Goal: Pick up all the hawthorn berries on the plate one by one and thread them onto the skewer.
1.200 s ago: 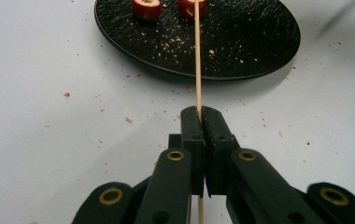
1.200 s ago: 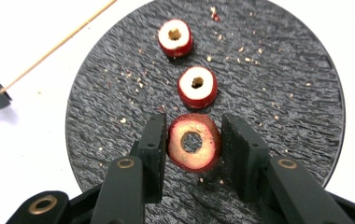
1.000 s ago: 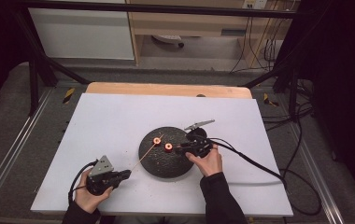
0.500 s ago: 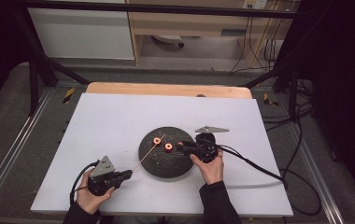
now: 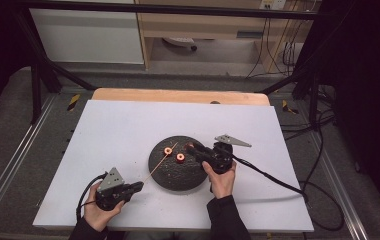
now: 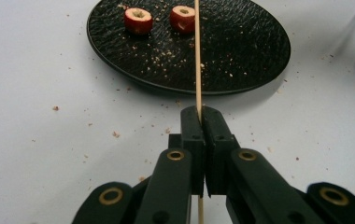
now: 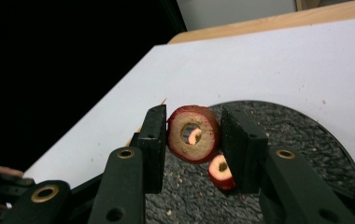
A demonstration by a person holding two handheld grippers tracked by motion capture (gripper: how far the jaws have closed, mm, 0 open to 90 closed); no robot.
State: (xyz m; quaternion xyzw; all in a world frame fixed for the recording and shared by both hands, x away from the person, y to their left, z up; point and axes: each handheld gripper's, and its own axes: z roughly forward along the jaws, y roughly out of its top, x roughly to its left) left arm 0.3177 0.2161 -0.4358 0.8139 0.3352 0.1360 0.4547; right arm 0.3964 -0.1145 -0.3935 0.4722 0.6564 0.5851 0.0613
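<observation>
Two grips matter here: your left gripper [image 6: 202, 122] pinches the skewer [image 6: 197, 56] with fingers pressed together, tip over the plate [image 5: 164, 172]; your right gripper [image 7: 192, 140] clamps a cored fruit ring [image 7: 193, 133] above it. Misalign hole and tip, and the ring could split or slip.

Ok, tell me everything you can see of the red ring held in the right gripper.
The red ring is a cored slice of what looks like small red fruit: dark red skin around the rim, pale tan flesh, a round hole through the middle. It stands on edge, its cut face toward the camera, clamped between the right gripper pads, which press on its skin at both sides. It hangs above the black plate, apart from it, with another cored piece lying on the plate just below.
</observation>
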